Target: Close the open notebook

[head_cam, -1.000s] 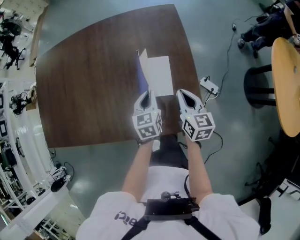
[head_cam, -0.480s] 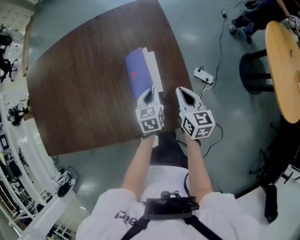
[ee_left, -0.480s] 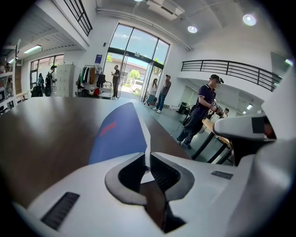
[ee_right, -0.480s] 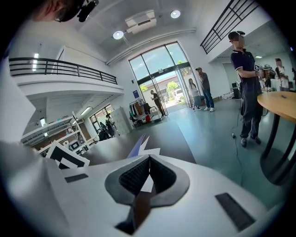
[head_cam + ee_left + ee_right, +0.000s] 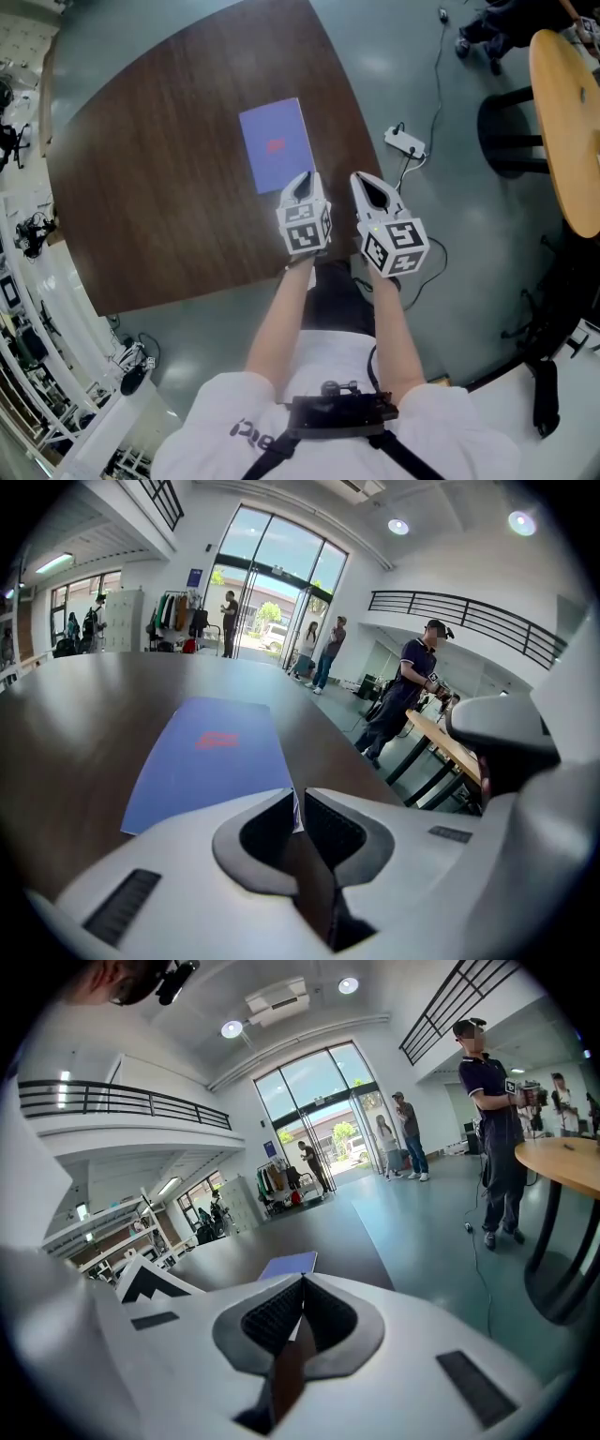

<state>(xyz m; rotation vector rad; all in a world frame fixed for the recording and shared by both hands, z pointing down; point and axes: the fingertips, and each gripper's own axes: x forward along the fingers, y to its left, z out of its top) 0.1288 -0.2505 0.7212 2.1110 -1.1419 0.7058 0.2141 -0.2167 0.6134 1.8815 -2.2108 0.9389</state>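
The notebook (image 5: 274, 145) lies shut on the dark wooden table (image 5: 159, 169), its blue cover with a small red mark facing up. My left gripper (image 5: 302, 180) sits at the notebook's near right corner. In the left gripper view the notebook (image 5: 211, 761) stretches ahead, and the left gripper (image 5: 298, 801) is shut on a thin sliver of that corner of the cover. My right gripper (image 5: 367, 183) hovers just right of it, over the table's near right edge. Its jaw tips meet with nothing between them. In the right gripper view (image 5: 302, 1281) the notebook (image 5: 291, 1264) shows only as a blue strip.
The table's near edge runs just under both grippers. A white power strip (image 5: 405, 142) with its cable lies on the floor to the right. A round yellow table (image 5: 567, 112) and a dark stool (image 5: 511, 131) stand farther right. A person (image 5: 408, 691) stands in the distance.
A second ago the blue cover stood upright beside a bare white page. It has come down over the page and lies flat, and my left gripper has moved down with it.
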